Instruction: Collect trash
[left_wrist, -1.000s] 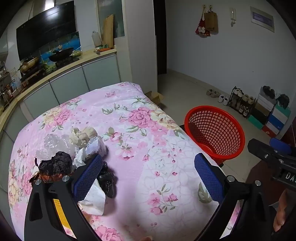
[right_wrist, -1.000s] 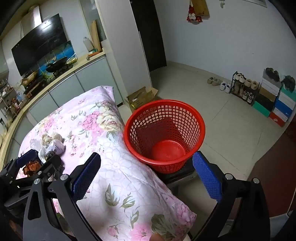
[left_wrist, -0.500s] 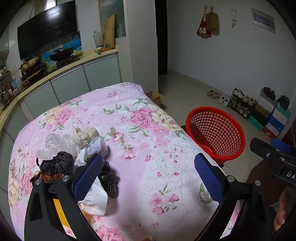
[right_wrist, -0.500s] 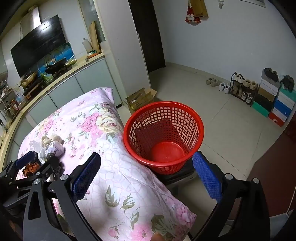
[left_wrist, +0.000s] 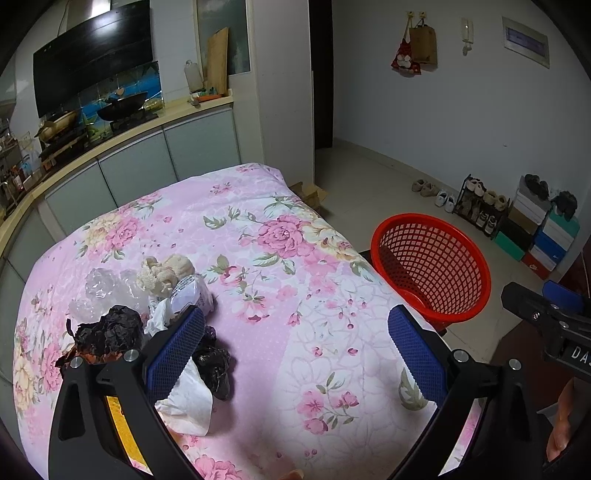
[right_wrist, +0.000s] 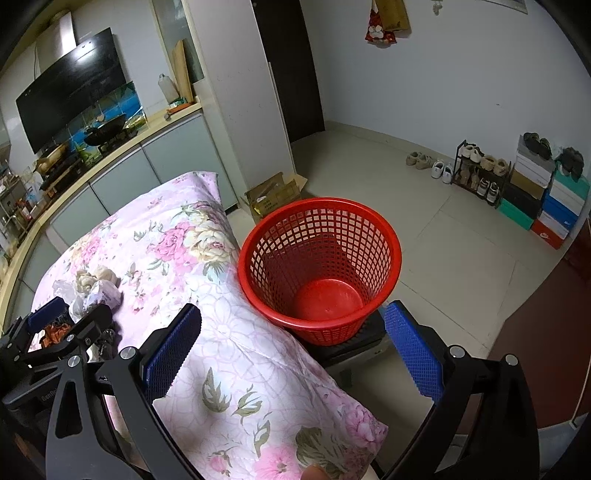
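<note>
1. The left tool (left_wrist: 295, 343) hangs over a tabletop covered with a pink floral cloth (left_wrist: 258, 266); its blue-padded fingers (left_wrist: 173, 354) are spread wide with nothing between them.
2. The trash sits in a loose heap at the left of the cloth, beside and partly behind the left finger of that tool.
3. In the heap: a crumpled black paper wad (left_wrist: 107, 332) with an orange-brown edge, a white tissue (left_wrist: 188, 402) nearest the camera, and a small black plastic scrap (left_wrist: 214, 365) touching the tissue.
4. Further back lie a crumpled white printed wrapper (left_wrist: 188, 297), a cream-coloured knitted lump (left_wrist: 166, 271) and some clear crinkled plastic (left_wrist: 99, 288), all touching or overlapping one another.
5. A red mesh basket (left_wrist: 432, 266) stands off the right edge of the tabletop on a low dark stand; in the right wrist view its inside (right_wrist: 321, 258) shows only the solid red bottom.
6. The right tool (right_wrist: 291, 347) is held above the corner of the cloth near the basket, its blue fingers (right_wrist: 413, 354) wide apart and holding nothing.
7. From the right wrist view the left tool (right_wrist: 70, 317) shows at the far left, over the heap.
8. A kitchen counter with a wok (left_wrist: 122, 105), a shoe rack (left_wrist: 480, 206) and stacked shoe boxes (left_wrist: 539, 236) line the room behind.
</note>
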